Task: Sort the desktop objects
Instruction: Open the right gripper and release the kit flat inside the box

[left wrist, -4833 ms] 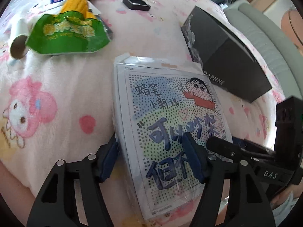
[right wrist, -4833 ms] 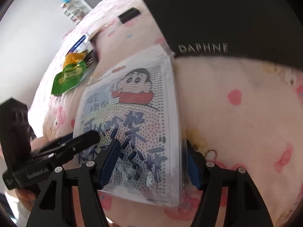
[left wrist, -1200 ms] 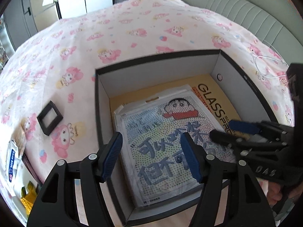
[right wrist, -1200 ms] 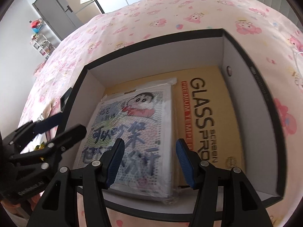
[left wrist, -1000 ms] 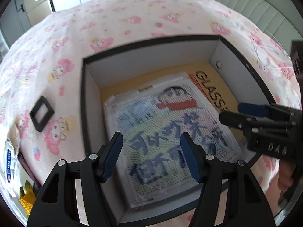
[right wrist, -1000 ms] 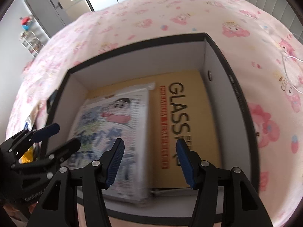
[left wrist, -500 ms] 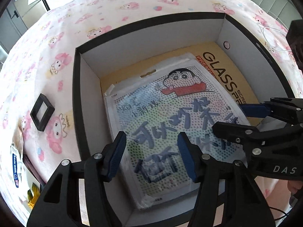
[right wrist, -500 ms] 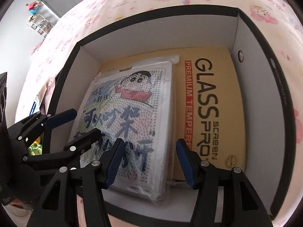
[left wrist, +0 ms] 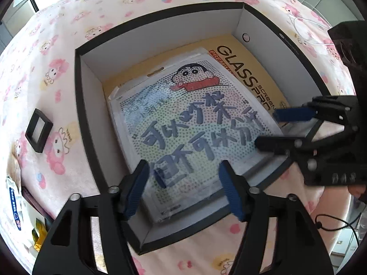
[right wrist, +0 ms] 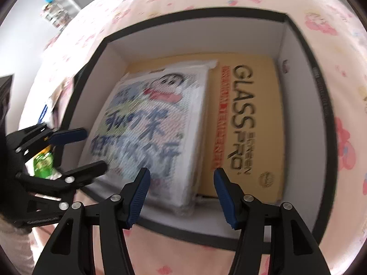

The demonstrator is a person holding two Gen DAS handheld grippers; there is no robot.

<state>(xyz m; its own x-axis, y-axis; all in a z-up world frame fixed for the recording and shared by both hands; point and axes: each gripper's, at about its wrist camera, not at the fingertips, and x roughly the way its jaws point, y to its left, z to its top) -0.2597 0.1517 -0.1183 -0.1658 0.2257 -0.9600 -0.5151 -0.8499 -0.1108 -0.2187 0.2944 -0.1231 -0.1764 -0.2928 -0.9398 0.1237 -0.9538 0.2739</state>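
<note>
A pink blanket printed with small cartoon figures (left wrist: 96,25) covers the whole work surface, and on it sits a large open cardboard box with black outside and white inner walls (left wrist: 90,96), the place things are being sorted into. Flat on its floor lies a tan carton printed with "GLASS PRO" in black (right wrist: 257,123), its long side running from the near wall to the far wall, the lettering reading along that line. On top of its left part, against the box's left wall, rests the flat plastic-wrapped cartoon picture pack with blue brush lettering (left wrist: 183,123); its long axis also runs near to far, turned slightly off the carton's edge, with the drawn boy's head toward the far wall and the bottom edge toward the near wall. I judge these two flat items sorted. Outside the box to the left lie a small square black frame (left wrist: 37,133), a green snack pouch (right wrist: 42,163) and a white packet with blue print (left wrist: 15,204), so at least three things seem left to bring in. The left gripper (left wrist: 183,190) hangs over the near edge of the picture pack with its blue pads apart and spreading wider, nothing pressed between them. The right gripper (right wrist: 181,197) hovers over the box's near wall, its jaws standing apart and empty.
</note>
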